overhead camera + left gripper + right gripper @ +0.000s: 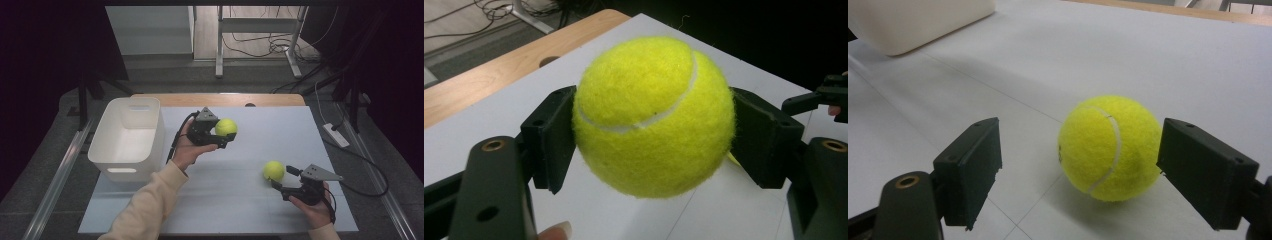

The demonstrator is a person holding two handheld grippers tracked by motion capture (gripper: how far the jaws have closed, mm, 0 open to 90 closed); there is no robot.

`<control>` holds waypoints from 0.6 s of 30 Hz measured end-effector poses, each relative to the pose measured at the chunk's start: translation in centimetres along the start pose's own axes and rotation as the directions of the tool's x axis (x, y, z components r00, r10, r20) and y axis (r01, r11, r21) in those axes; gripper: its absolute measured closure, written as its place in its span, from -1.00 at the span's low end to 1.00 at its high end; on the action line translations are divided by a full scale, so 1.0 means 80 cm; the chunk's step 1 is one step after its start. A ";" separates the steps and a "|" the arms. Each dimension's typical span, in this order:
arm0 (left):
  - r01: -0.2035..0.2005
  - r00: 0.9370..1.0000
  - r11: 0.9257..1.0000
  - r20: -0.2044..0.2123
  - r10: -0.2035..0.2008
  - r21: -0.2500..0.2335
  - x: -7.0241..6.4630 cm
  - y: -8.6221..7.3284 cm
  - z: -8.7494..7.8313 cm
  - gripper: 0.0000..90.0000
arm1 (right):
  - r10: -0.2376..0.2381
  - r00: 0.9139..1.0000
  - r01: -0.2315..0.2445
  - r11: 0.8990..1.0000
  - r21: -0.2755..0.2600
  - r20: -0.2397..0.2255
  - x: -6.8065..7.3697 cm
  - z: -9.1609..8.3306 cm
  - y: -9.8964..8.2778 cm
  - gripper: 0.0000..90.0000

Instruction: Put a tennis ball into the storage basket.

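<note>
Left gripper view: left gripper (651, 127) clamps a round tennis ball (651, 115), its seam running diagonally.

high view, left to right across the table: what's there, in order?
white bin → left gripper holding a tennis ball → second tennis ball on the table → right gripper, jaws open beside that ball.

From above we look forward onto the table (240, 200); each gripper view sits close, sharing its white surface toward twelve o'clock.
</note>
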State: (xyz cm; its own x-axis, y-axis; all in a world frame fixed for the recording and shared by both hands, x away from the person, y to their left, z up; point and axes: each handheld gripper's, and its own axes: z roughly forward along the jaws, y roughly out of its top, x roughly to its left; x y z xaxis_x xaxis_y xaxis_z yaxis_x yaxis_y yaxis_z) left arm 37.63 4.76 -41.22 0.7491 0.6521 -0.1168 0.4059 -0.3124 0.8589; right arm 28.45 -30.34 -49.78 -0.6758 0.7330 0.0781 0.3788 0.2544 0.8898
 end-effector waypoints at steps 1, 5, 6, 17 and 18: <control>0.000 1.000 1.000 -0.004 0.000 -0.002 0.001 0.000 -0.002 -0.41 | -0.001 1.000 0.001 1.000 -0.001 0.001 0.000 0.000 0.000 -0.61; 0.002 1.000 1.000 -0.019 -0.002 -0.005 0.005 0.001 -0.007 -0.41 | -0.002 1.000 0.002 1.000 -0.002 0.001 0.000 0.000 0.000 -0.61; 0.001 1.000 1.000 -0.024 -0.001 -0.005 0.006 0.001 -0.009 -0.41 | -0.002 1.000 0.002 1.000 -0.002 0.001 0.000 0.000 0.000 -0.61; 0.009 0.998 1.000 -0.055 -0.011 -0.028 0.016 0.003 -0.027 -0.41 | -0.001 1.000 0.001 1.000 -0.004 0.002 0.000 -0.001 0.001 -0.61; 0.010 0.998 0.999 -0.056 -0.011 -0.031 0.017 0.003 -0.028 -0.41 | -0.001 1.000 0.001 1.000 -0.004 0.001 0.000 -0.001 0.001 -0.61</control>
State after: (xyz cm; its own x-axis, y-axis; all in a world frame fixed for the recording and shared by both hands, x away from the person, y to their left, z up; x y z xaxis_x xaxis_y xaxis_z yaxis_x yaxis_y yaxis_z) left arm 37.55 7.11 -40.03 0.7138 0.6935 -0.0983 0.3969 -0.2848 0.8726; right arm 28.43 -30.33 -49.69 -0.6753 0.7335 0.0763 0.3751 0.2526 0.8919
